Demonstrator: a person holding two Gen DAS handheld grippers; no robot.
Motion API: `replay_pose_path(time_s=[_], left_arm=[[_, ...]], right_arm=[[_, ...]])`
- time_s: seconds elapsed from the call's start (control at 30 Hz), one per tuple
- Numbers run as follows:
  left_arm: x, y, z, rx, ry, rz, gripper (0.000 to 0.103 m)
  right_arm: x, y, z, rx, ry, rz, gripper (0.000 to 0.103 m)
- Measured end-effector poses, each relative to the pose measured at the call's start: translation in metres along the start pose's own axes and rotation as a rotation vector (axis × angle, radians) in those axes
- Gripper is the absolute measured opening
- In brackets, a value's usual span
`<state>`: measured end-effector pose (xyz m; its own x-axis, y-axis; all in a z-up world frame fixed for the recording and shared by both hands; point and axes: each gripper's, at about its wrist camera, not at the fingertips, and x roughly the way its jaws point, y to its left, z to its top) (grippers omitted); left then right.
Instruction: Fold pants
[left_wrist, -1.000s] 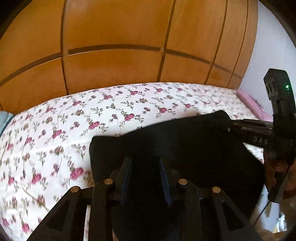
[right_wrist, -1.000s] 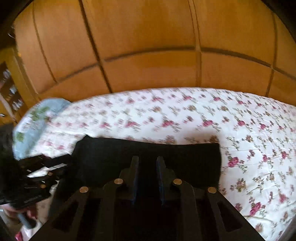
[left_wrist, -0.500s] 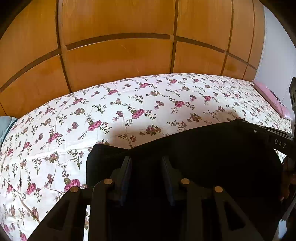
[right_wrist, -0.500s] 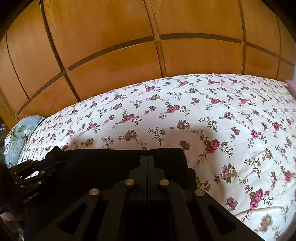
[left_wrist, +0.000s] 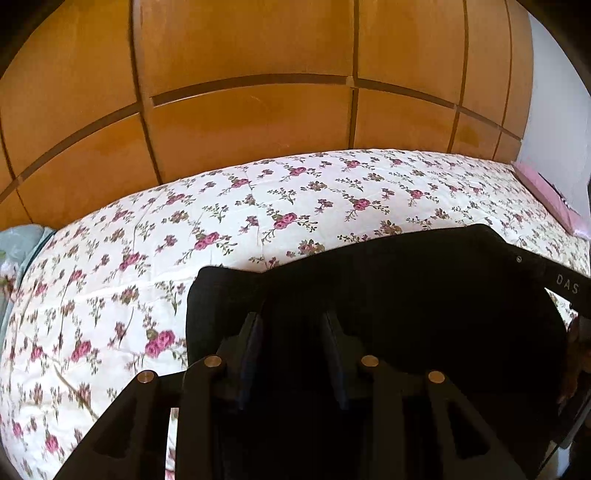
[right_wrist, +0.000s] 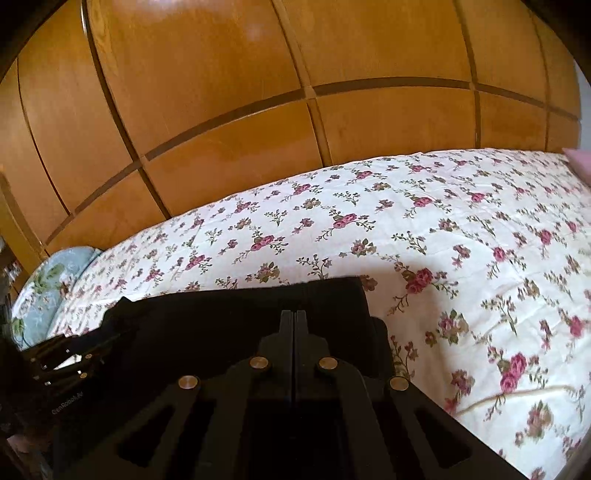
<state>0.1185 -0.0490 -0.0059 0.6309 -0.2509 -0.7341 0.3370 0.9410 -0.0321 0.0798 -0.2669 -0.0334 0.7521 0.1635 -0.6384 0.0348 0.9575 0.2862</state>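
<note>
While both point down over black pants (left_wrist: 406, 295), left gripper (left_wrist: 291, 325) parted, right gripper (right_wrist: 293, 317) clenched.

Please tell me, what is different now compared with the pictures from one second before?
The right gripper closed its fingers fully; a second ago a gap stood between them. Whether they pinch the black pants cannot be told. Both cameras dipped and came nearer to the pants. The left gripper kept its fingers apart over the cloth. The pants stayed on the floral bedspread, before the wooden wardrobe.

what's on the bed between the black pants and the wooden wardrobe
Nothing: between the black pants and the wooden wardrobe only bare floral bedspread shows, in both wrist views.
</note>
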Motion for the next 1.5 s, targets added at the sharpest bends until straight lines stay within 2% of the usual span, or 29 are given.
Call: replay_pose_path(time_s=[0.2,0.37,0.4,0.43,0.5,0.6,0.63,0.67,0.77,0.8,0.83,0.97,1.07,1.1,1.17,1.2,1.3,1.37,1.43,1.5], left_arm=[[-0.015,-0.002,-0.013,-0.042,0.001,0.005,0.035],[-0.030,-0.005,-0.026,-0.066,-0.009,0.007,0.035],[-0.035,-0.007,-0.030,-0.070,-0.015,0.005,0.035],[-0.040,-0.008,-0.034,-0.071,-0.021,0.000,0.035],[-0.051,-0.010,-0.045,-0.065,-0.043,-0.018,0.037],[-0.062,-0.015,-0.061,-0.041,-0.077,-0.025,0.038],[-0.065,-0.017,-0.065,-0.036,-0.090,-0.026,0.038],[-0.066,-0.018,-0.068,-0.031,-0.098,-0.027,0.038],[-0.069,-0.025,-0.072,-0.008,-0.106,-0.022,0.038],[-0.069,-0.028,-0.070,-0.002,-0.098,-0.023,0.038],[-0.069,-0.029,-0.069,0.001,-0.095,-0.022,0.038],[-0.067,-0.031,-0.073,0.015,-0.108,-0.025,0.038],[-0.071,-0.028,-0.075,0.011,-0.120,-0.055,0.038],[-0.074,-0.019,-0.075,-0.023,-0.124,-0.097,0.040],[-0.078,-0.003,-0.076,-0.097,-0.132,-0.155,0.042],[-0.078,0.013,-0.076,-0.164,-0.132,-0.181,0.044],[-0.077,0.049,-0.081,-0.327,-0.115,-0.228,0.065],[-0.073,0.066,-0.086,-0.399,-0.090,-0.272,0.066],[-0.062,0.083,-0.094,-0.472,-0.026,-0.329,0.066],[-0.050,0.093,-0.102,-0.538,0.034,-0.421,0.067]], right_arm=[[-0.027,-0.003,-0.026,0.044,-0.040,0.017,0.000],[-0.053,-0.002,-0.043,0.030,-0.060,0.022,0.011],[-0.058,-0.003,-0.046,0.031,-0.063,0.016,0.022],[-0.064,-0.003,-0.048,0.030,-0.067,-0.006,0.039],[-0.075,-0.008,-0.053,0.037,-0.082,-0.034,0.059],[-0.087,-0.021,-0.064,0.083,-0.060,-0.009,0.057],[-0.086,-0.028,-0.071,0.114,-0.018,0.008,0.051],[-0.085,-0.033,-0.075,0.141,-0.004,0.023,0.049],[-0.090,-0.035,-0.082,0.146,-0.021,0.033,0.029],[-0.094,-0.033,-0.079,0.122,-0.019,0.028,0.017],[-0.098,-0.030,-0.076,0.104,-0.024,0.014,0.013],[-0.094,-0.023,-0.076,0.043,0.001,-0.050,0.013],[-0.091,-0.033,-0.082,0.091,-0.014,-0.017,0.015],[-0.093,-0.037,-0.082,0.114,-0.021,-0.001,0.020],[-0.095,-0.044,-0.082,0.155,-0.025,0.019,0.045],[-0.096,-0.047,-0.082,0.170,-0.020,0.015,0.064],[-0.094,-0.056,-0.084,0.198,0.000,0.063,0.066],[-0.091,-0.063,-0.085,0.240,0.012,0.108,0.067],[-0.082,-0.074,-0.086,0.320,0.046,0.181,0.069],[-0.076,-0.082,-0.088,0.377,0.076,0.230,0.071]])
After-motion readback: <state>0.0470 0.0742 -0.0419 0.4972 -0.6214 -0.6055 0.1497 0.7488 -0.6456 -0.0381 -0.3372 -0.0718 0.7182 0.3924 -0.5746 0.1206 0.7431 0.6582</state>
